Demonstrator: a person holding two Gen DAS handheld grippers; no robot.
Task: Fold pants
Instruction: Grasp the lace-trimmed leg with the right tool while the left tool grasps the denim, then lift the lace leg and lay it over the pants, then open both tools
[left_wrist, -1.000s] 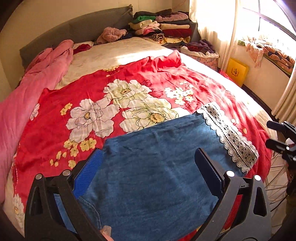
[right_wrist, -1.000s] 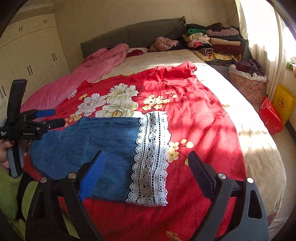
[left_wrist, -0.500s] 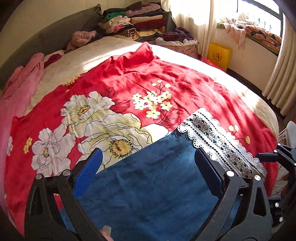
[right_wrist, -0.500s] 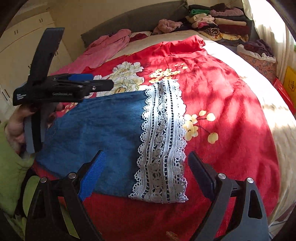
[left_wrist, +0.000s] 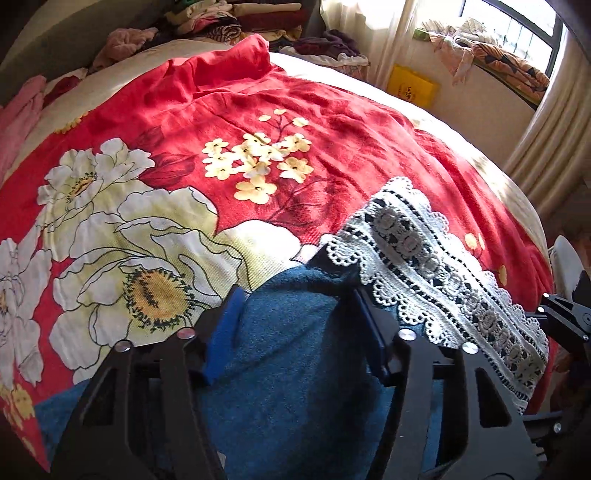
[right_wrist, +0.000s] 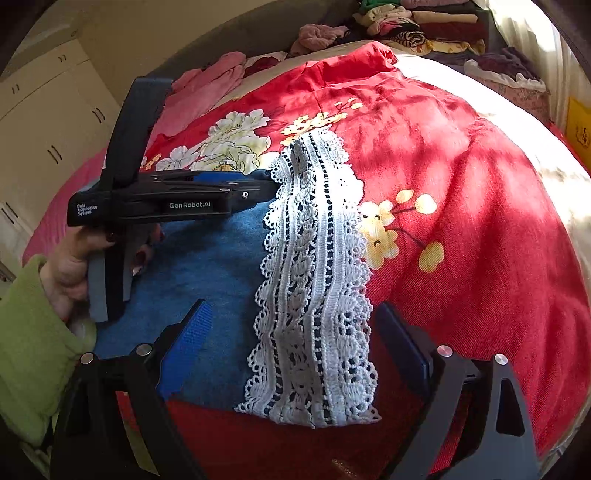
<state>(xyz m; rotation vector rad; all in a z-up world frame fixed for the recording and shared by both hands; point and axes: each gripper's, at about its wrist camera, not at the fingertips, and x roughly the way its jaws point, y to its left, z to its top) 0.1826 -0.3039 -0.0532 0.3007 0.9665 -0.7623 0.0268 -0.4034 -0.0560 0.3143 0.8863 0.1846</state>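
Blue denim pants (left_wrist: 295, 362) with a white lace hem (left_wrist: 424, 266) lie folded on a red floral bedspread (left_wrist: 229, 110). My left gripper (left_wrist: 295, 317) is over the far denim edge beside the lace, its jaws partly closed with denim between them. In the right wrist view the left gripper (right_wrist: 271, 186) reaches to the lace's far corner. My right gripper (right_wrist: 291, 339) is open, low over the near end of the lace hem (right_wrist: 314, 295) and the denim (right_wrist: 207, 266).
The bed's near edge runs under the pants. A pink blanket (right_wrist: 207, 88) lies at the far left. Stacked folded clothes (right_wrist: 417, 22) sit at the head. A laundry basket (right_wrist: 517, 85) and yellow bag (left_wrist: 412, 86) stand to the right.
My left gripper moved forward and down onto the far denim edge and its jaws narrowed. My right gripper moved closer to the lace hem and stayed open.
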